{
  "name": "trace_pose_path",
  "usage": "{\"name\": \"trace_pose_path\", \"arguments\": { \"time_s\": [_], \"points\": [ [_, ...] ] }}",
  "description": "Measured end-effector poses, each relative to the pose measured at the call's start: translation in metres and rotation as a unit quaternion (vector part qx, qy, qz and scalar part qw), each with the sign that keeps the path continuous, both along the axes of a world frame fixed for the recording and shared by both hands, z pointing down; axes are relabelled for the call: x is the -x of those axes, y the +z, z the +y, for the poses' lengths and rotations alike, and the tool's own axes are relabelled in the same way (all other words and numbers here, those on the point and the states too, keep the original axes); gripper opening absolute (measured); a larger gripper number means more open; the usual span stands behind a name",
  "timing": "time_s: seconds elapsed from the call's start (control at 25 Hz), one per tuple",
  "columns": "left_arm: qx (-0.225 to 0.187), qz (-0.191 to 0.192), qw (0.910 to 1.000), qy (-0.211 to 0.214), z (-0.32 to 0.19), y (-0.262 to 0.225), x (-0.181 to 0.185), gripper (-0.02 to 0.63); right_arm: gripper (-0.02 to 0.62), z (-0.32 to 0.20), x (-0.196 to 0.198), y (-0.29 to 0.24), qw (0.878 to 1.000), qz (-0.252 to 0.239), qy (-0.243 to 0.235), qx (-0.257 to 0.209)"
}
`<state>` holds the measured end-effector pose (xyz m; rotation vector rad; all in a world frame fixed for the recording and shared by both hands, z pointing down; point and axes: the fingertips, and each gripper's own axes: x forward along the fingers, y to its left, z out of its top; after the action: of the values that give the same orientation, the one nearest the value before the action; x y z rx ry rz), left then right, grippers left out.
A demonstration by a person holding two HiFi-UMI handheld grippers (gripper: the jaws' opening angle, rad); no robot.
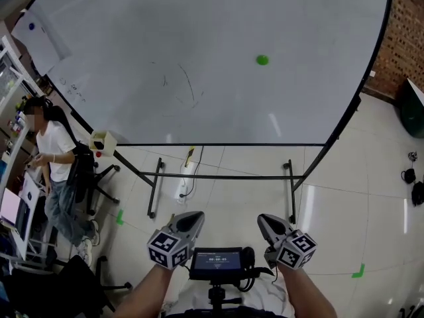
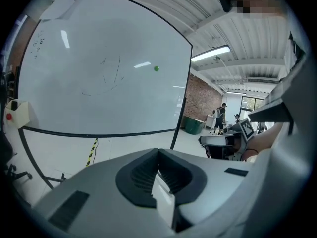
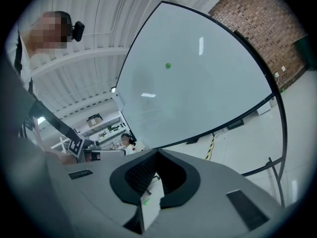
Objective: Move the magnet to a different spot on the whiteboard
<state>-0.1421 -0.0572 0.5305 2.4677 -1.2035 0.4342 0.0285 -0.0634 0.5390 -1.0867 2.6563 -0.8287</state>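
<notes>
— What's closest?
— The left gripper [image 1: 191, 217] and right gripper [image 1: 265, 219], fingers closed and empty, down at 6 o'clock.
— And the magnet?
— The green magnet [image 1: 262, 59] sits on the whiteboard [image 1: 318, 78], 1 o'clock of its middle, well apart from both grippers. Faint scribbles [image 1: 180, 85] lie at its 8 o'clock, and the stand legs [image 1: 154, 191] are between.

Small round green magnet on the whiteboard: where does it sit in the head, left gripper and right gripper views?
Head view: the small round green magnet is right of centre in the upper part, on the white whiteboard.
Left gripper view: the magnet is near centre, upper half, toward the board's right edge.
Right gripper view: the magnet is just right of centre, upper third.
Shared landmark: the red brick wall, beyond the board's right edge in all three.
</notes>
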Motion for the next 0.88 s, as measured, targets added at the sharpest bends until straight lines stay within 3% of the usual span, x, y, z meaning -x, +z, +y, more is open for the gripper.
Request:
{"name": "trace_pose_path", "arguments": {
  "time_s": [0.24, 0.88],
  "points": [
    [-0.015, -0.002, 0.9998, -0.017, -0.025, -0.014, -0.018, 0.025, 0.020, -0.024, -0.025, -0.010, 1.000, -0.003, -0.011, -0.014],
    [-0.077, -0.001, 0.9967, 0.026, -0.071, -0.069, -0.064, 0.025, 0.020, -0.051, -0.076, -0.018, 0.999, -0.003, 0.023, -0.030]
  ]
}}
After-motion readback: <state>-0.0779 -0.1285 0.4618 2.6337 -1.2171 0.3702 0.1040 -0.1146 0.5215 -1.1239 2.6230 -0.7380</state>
